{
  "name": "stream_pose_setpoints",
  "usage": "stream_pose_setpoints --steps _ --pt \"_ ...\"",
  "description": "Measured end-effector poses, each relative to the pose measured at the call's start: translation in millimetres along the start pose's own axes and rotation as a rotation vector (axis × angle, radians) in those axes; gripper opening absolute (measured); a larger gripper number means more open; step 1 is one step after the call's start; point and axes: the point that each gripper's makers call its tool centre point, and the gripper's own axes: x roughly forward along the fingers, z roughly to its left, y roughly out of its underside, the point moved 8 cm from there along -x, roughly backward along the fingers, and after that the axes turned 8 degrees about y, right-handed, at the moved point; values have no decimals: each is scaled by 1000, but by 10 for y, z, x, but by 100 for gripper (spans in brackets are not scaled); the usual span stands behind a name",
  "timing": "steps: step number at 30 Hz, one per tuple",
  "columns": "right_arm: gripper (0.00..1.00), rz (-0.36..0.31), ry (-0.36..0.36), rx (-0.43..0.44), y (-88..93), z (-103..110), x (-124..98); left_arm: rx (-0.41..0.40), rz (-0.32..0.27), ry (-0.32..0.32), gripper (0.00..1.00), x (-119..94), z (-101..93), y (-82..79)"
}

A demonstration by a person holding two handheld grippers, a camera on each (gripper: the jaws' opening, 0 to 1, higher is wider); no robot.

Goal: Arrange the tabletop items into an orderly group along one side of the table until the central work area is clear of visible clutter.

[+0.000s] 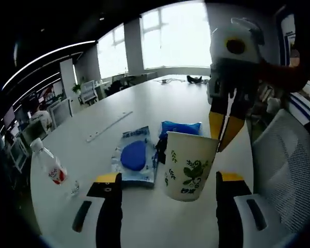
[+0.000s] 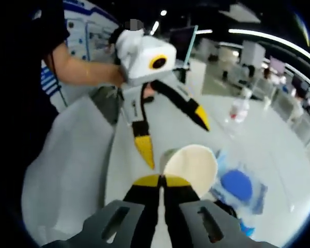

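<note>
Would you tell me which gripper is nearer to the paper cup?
Right. The right gripper is shut on the paper cup's rim; the left gripper is open, its jaws either side of the cup.

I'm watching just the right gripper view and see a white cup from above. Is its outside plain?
Observer: No. The left gripper view shows green leaves printed on the side of the paper cup.
Operator: Is anything lying beyond it?
Observer: A long pale strip, like a ruler, lies flat past the blue packet.
Operator: And that bottle's label?
Observer: The plastic bottle stands upright, with a red label.
</note>
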Motion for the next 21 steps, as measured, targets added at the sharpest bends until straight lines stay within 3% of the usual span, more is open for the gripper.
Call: stream_pose_setpoints --steps 21 --pt "0 45 -32 -124 -71 133 14 38 58 100 50 117 -198 14"
